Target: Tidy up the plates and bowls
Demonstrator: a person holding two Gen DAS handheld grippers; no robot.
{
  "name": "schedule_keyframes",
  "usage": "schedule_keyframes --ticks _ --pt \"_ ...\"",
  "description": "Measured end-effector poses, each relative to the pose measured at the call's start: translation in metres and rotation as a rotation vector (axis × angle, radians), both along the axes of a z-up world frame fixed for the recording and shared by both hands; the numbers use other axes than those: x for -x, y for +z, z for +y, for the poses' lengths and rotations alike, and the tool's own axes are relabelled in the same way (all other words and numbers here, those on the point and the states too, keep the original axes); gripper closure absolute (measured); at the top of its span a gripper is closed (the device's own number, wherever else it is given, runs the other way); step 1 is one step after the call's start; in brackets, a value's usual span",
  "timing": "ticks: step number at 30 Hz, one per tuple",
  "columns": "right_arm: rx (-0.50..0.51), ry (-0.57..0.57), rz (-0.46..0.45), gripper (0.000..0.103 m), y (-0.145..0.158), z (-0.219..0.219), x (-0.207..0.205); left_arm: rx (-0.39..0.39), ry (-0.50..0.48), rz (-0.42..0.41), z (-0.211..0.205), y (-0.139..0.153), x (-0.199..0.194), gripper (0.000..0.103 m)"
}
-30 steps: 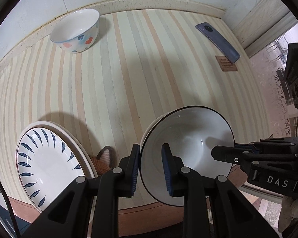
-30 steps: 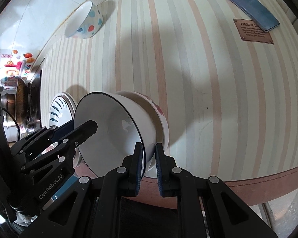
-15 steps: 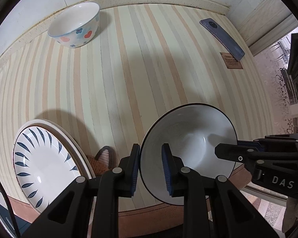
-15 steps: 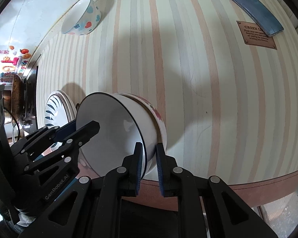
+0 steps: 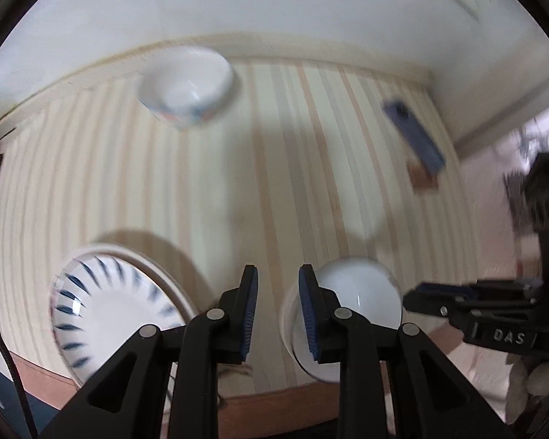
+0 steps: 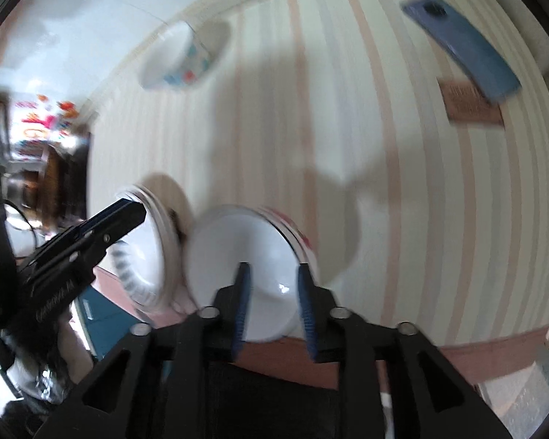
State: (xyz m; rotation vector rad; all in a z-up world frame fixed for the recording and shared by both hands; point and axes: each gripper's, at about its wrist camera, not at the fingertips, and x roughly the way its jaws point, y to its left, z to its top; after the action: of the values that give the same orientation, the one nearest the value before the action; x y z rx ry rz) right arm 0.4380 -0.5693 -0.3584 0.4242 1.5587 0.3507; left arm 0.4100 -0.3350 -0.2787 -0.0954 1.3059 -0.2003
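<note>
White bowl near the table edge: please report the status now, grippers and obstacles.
Left gripper open, right gripper open. White bowl with dark rim nested in patterned bowl, not gripped. Blue-leaf plate beside.

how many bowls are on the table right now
3: a patterned bowl by the far wall, and a white bowl nested in a red-patterned bowl at the near edge. Blur may hide more.

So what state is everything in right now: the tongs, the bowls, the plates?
Left tongs: open, holding nothing.
Right tongs: open, around the near bowl's rim, not clamped.
White bowl: upright, nested in a patterned bowl at the table's front edge.
Far bowl: upright, empty, alone near the wall.
Blue-leaf plate: face up, stacked on another plate.
Phone: lying flat, camera side up.
</note>
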Motion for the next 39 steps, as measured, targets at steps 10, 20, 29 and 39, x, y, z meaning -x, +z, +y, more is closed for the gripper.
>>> schedule_keyframes --ticks 10,20,29,39 --pt "-0.153 -0.039 -0.114 0.062 0.008 0.047 -0.134 0.04 0.23 -0.046 0.094 0.006 -0.11 0.079" --pt "-0.234 -0.052 -0.051 0.064 -0.067 0.091 -0.233 0.138 0.286 0.077 0.124 -0.076 -0.186 0.08" --pt "-0.256 -0.034 -0.019 0.084 -0.09 0.095 -0.252 0.21 0.282 0.079 0.127 -0.098 -0.19 0.083" --pt "-0.246 -0.026 -0.049 0.084 -0.071 0.087 -0.245 0.218 0.273 0.061 0.122 -0.085 -0.192 0.083"
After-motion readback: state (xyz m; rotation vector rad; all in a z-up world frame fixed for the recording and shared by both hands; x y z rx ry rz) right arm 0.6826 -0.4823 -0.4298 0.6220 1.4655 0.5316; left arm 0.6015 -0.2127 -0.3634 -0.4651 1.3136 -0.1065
